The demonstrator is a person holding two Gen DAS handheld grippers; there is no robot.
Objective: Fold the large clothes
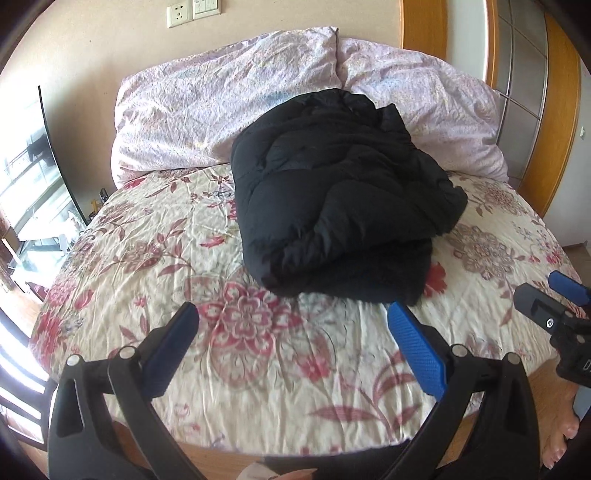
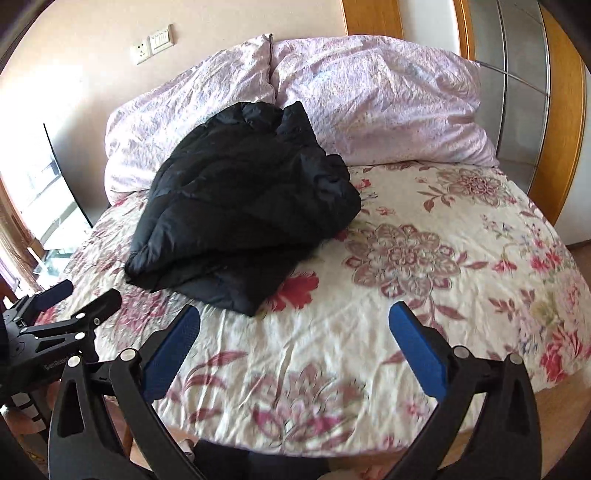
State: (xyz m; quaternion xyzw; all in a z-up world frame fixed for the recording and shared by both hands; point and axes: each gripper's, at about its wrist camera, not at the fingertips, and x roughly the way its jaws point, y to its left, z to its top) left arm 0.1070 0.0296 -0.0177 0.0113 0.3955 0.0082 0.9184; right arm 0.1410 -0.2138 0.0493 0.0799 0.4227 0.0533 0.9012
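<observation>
Black puffer jacket [image 1: 340,195] lies folded in a thick bundle on the bed, toward the head end, its far edge up against the pillows; both grippers are clear of it.

Left gripper [image 1: 291,332]: jaws spread wide, nothing between them, blue pads facing inward, held over the foot edge of the bed. Only floral sheet lies between it and the jacket's near fold.

Right gripper [image 2: 295,332]: jaws likewise spread wide and empty, over the foot edge, with the jacket up and to its left. In the right wrist view the left gripper shows at the left margin, and white lettering on its black body reads roughly "GenRobot"; the end is cut off.

Bed [image 1: 280,417]: cream sheet with red and mauve flowers, creased all over. Two pale pink pillows [image 1: 207,107] lean side by side at the head end against the wall. The jacket's far end overlaps their lower edge.

Around: a wall socket and switch plate [image 1: 192,13] above the pillows; a wood-framed panelled door [image 1: 524,74] by the right corner of the bed; a dark flat screen [image 1: 55,147] and bright window on the left side. A bare foot [image 1: 561,439] stands on the floor by the foot corner.
</observation>
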